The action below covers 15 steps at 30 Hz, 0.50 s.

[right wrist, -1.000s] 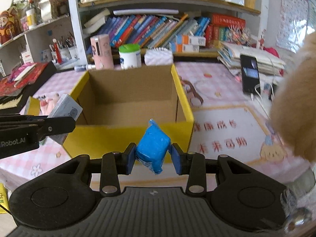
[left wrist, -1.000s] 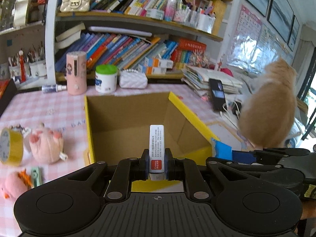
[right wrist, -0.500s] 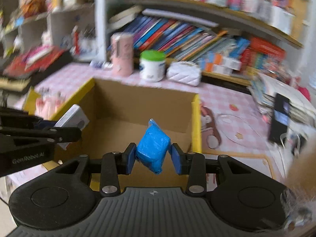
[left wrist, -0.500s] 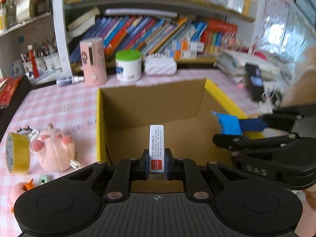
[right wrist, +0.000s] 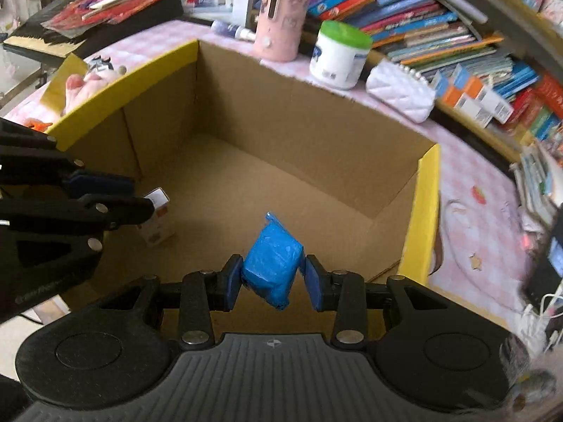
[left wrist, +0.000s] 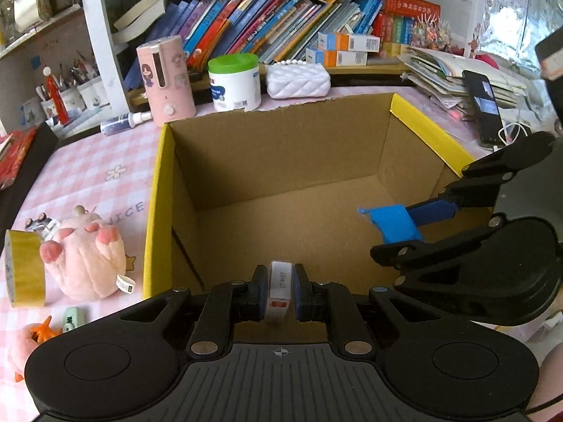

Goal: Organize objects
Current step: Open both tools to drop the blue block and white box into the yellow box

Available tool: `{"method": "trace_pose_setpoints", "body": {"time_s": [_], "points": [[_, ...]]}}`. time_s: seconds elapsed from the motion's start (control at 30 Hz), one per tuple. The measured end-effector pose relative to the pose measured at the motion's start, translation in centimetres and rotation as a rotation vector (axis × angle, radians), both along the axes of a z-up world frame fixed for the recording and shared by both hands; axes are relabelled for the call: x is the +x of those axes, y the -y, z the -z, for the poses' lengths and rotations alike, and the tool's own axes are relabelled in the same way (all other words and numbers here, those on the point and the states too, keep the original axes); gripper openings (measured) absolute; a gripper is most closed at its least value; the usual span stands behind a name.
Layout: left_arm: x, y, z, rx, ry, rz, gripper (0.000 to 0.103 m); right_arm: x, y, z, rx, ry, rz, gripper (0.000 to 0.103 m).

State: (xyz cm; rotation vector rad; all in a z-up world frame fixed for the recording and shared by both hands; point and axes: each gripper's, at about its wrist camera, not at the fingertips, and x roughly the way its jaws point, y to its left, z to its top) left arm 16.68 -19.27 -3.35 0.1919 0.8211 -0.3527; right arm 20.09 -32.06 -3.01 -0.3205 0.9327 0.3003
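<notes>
An open cardboard box (left wrist: 267, 161) with yellow flaps stands on the pink checked table; its floor is bare. My left gripper (left wrist: 279, 295) is shut on a small white carton with a red mark (left wrist: 280, 288) and holds it inside the box, low at the near left side. It also shows in the right wrist view (right wrist: 158, 218). My right gripper (right wrist: 272, 277) is shut on a blue wrapped packet (right wrist: 272, 263) and holds it over the box floor at the right. The packet also shows in the left wrist view (left wrist: 396, 223).
Left of the box lie a pink plush toy (left wrist: 84, 260), a yellow tape roll (left wrist: 23, 274) and small toys (left wrist: 72, 316). Behind it stand a pink dispenser (left wrist: 165, 77), a green-lidded jar (left wrist: 234, 81) and a white purse (left wrist: 299, 79). A phone (left wrist: 484, 105) stands at the right.
Both grippers have moved forward and down into the box with their loads still held. The cat seen a second ago is out of view.
</notes>
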Motion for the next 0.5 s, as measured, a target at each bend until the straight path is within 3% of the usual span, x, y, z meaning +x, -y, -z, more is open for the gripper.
{"method": "trace_pose_setpoints", "body": {"time_s": [0.33,0.5], "points": [[0.2,1.4,0.5,0.018,0.006,0.009,0.018,-0.5,0.3,0.2,-0.027,-0.038,0.035,0.035],[-0.6,1.3,-0.1,-0.007,0.011,0.002,0.031,-0.8,0.9,0.1,-0.018,-0.037,0.025,0.037]]}}
